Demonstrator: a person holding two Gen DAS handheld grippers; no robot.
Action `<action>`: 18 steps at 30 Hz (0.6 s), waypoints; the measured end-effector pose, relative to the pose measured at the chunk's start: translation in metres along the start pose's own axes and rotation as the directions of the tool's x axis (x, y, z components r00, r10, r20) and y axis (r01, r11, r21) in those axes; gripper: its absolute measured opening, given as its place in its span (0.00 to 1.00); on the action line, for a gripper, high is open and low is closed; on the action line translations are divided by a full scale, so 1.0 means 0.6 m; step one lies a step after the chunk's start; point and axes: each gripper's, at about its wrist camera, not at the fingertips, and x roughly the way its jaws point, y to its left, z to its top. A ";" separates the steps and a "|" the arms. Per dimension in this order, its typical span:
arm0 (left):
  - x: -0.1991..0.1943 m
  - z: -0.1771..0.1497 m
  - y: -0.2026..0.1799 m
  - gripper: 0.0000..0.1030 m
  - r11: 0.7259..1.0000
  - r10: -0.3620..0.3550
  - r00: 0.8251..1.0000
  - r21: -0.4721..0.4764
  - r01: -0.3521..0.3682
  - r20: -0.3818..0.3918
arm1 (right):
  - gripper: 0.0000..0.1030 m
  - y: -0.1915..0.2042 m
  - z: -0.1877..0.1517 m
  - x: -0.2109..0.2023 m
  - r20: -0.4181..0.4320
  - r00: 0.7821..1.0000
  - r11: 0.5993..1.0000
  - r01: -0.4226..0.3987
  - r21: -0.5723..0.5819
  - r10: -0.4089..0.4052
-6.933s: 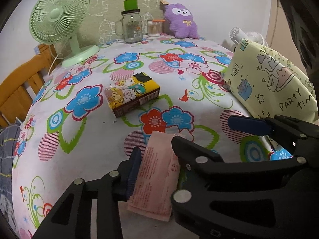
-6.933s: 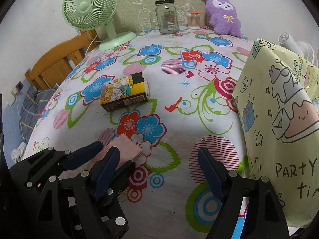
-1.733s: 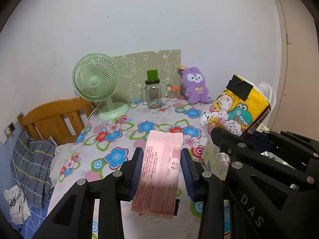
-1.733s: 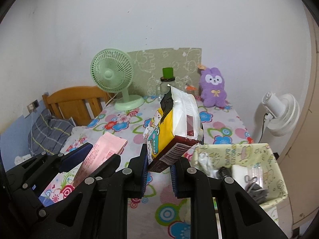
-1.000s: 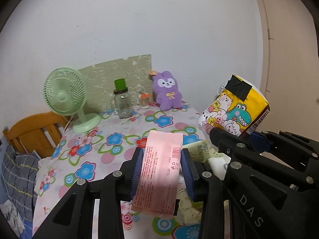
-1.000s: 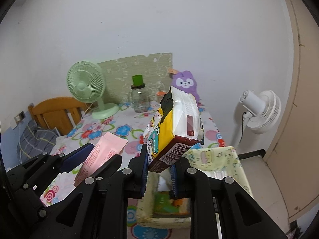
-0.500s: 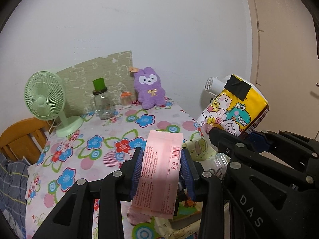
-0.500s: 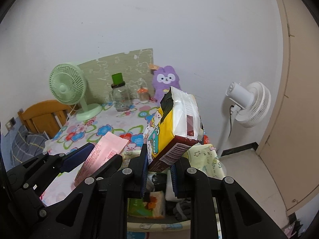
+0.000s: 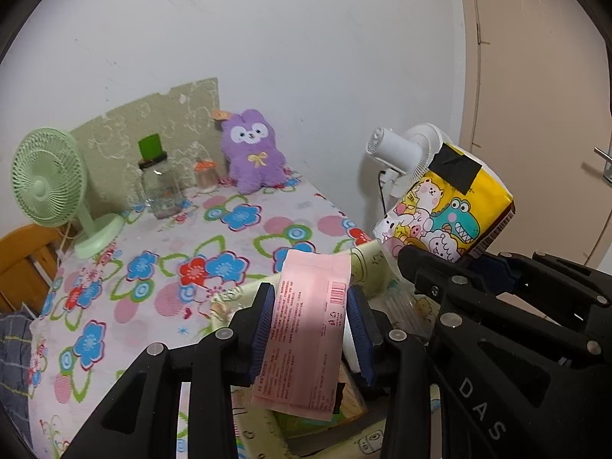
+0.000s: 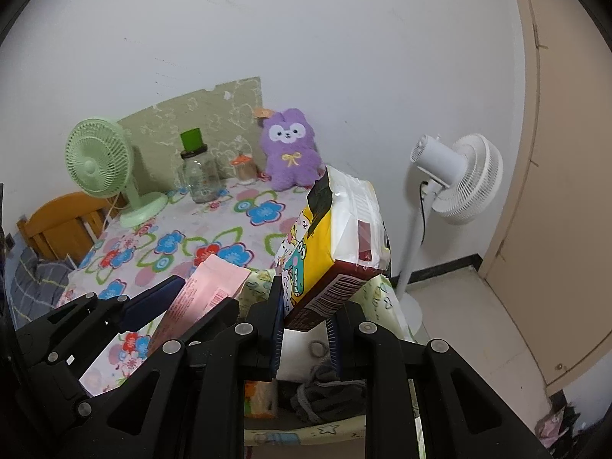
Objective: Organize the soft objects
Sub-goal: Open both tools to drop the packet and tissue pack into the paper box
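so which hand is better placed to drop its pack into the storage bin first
Right, probably. The right gripper holds the yellow tissue pack directly over the bin opening; the left gripper's pink packet hangs nearer the rim.

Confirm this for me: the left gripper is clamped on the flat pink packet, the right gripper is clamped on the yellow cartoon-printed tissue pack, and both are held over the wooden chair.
One thing is wrong: they are not over the wooden chair. The left gripper is shut on the flat pink packet and the right gripper on the yellow cartoon-printed tissue pack, but the right wrist view shows both above the open pale-yellow fabric bin beside the table.
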 end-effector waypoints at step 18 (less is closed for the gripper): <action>0.043 -0.004 0.000 0.65 1.000 -0.009 0.999 -0.007 0.009 -0.045 | 0.22 -0.013 -0.008 0.031 -0.048 0.999 1.000 0.009 0.021 -0.008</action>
